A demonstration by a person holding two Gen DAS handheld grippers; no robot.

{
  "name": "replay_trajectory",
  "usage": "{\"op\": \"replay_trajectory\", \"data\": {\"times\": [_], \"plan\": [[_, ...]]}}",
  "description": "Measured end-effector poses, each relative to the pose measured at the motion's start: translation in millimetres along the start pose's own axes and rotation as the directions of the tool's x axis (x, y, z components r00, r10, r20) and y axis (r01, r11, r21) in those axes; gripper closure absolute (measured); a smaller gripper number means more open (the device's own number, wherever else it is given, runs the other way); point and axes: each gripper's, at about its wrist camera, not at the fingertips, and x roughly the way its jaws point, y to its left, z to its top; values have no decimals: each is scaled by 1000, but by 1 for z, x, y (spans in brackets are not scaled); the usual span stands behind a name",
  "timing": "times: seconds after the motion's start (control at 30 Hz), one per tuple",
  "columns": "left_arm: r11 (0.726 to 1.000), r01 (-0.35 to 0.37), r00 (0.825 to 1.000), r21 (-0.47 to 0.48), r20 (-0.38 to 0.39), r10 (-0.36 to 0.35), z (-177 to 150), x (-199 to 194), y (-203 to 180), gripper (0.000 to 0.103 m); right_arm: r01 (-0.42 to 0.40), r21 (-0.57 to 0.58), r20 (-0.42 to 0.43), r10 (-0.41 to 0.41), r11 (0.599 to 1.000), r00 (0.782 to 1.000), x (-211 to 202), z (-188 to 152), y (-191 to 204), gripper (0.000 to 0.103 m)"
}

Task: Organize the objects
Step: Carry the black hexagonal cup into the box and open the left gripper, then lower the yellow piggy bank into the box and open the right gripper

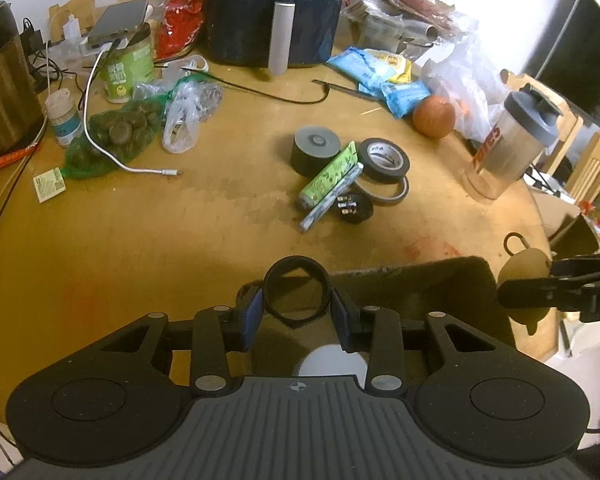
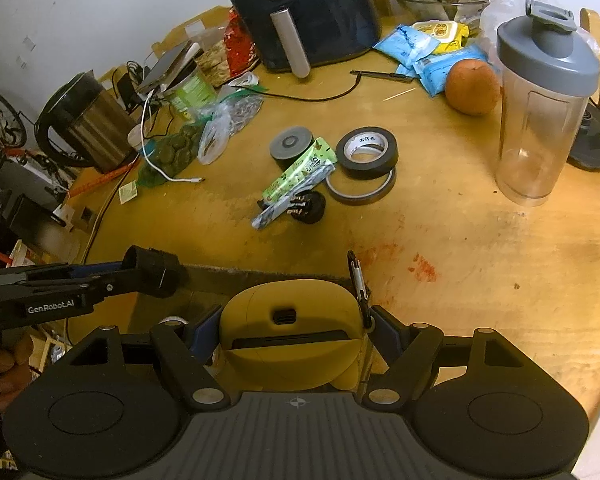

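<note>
My left gripper [image 1: 298,314] pinches a black ring [image 1: 296,294], hollow, matte and thin-walled, its blue-faced pads pressed on the ring's two sides. My right gripper [image 2: 296,334] clamps a mustard-yellow case [image 2: 292,328], rounded and smooth, with a dark slot across its front and a small port above it; a metal carabiner [image 2: 358,276] stands at its right shoulder. Both loads hang over a dark open box [image 1: 440,280] at the near edge of the round wooden table [image 1: 180,220], whose top is worn and stained red in spots. A pale disc [image 1: 332,362] shows below the ring. Ahead of both tools, well apart, lies a cluster: a solid grey-capped tape roll [image 1: 315,148], a glossy black tape roll [image 1: 384,159] on a thin flat ring [image 1: 384,194], a green printed packet [image 1: 330,174] and a small black lump [image 1: 354,208]. Beyond them stands a dark air fryer [image 1: 280,12].
</note>
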Motion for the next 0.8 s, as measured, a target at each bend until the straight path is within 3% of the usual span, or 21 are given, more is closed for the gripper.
{"op": "replay_trajectory", "data": {"times": [0.5, 0.67, 0.73, 0.8], "plan": [[998, -26, 1000, -65, -5, 26, -15, -4, 8, 66, -42, -61, -16, 41, 997, 999, 3, -7, 11, 24], [995, -35, 999, -89, 4, 36, -17, -7, 10, 60, -48, -85, -18, 47, 995, 999, 6, -7, 16, 24], [995, -40, 999, -92, 11, 42, -18, -10, 11, 49, -48, -97, -19, 47, 994, 999, 7, -7, 19, 24], [994, -44, 999, -98, 20, 46, -20, -14, 11, 49, -50, -109, -24, 48, 993, 999, 9, -6, 21, 24]]}}
